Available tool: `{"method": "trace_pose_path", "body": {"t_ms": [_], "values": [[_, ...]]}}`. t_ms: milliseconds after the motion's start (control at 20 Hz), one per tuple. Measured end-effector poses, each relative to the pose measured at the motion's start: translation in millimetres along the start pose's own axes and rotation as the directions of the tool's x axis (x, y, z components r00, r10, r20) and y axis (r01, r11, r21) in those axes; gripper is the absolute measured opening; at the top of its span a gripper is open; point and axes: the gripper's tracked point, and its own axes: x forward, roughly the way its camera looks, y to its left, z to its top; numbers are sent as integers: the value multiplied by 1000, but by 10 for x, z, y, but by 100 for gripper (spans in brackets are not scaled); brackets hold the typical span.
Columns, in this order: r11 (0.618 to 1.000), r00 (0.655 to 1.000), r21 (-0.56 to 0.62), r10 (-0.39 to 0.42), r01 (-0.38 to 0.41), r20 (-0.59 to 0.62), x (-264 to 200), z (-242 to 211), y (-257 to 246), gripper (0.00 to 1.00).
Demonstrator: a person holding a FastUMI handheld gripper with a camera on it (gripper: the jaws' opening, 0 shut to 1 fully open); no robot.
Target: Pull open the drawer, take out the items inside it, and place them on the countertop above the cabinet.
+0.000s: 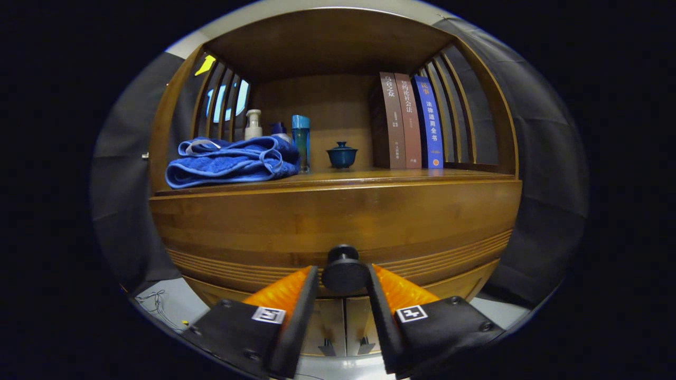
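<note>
The gripper (343,274) was positioned at the front face of the drawer (338,224), with the round dark knob (344,272) located between its two fingers. The left finger's inner edge sat touching or just beside the knob's left side, and the right finger's inner edge did likewise on the right; whether both pressed on the knob could not be told. The jaws were narrowed to roughly the knob's width.

The drawer front appeared flush with the cabinet (158,158), closed. Its lower edge carried horizontal grooves, and below it the two lower doors (343,322) met at a centre seam, each with a small handle near that seam.

Directly above the drawer, the countertop (401,177) formed the floor of an open shelf bay, bounded by slatted sides left and right, a solid back panel and a top board. On its left lay a folded blue towel (227,161), overhanging near the front edge. Behind the towel stood a pale pump bottle (253,124) and a blue tumbler (301,140). A small lidded blue cup (341,155) stood near the centre, well back from the edge. Three upright books (409,121) occupied the right rear. Open surface remained along the front edge from the towel's right end to the right side, and between the cup and the books.
</note>
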Motion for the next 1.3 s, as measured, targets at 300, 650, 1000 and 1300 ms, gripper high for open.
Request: {"method": "trace_pose_path", "body": {"t_ms": [300, 650, 1000, 1300], "values": [[1000, 1000, -24, -7, 7, 9, 31, -25, -48, 29], [1000, 1000, -10, -7, 7, -11, -478, -89, -81, 29], [1000, 1000, 10, -14, 14, -28, -1135, -181, -134, 29], [1000, 999, 0, -19, 19, -26, -1455, -231, -149, 29]]}}
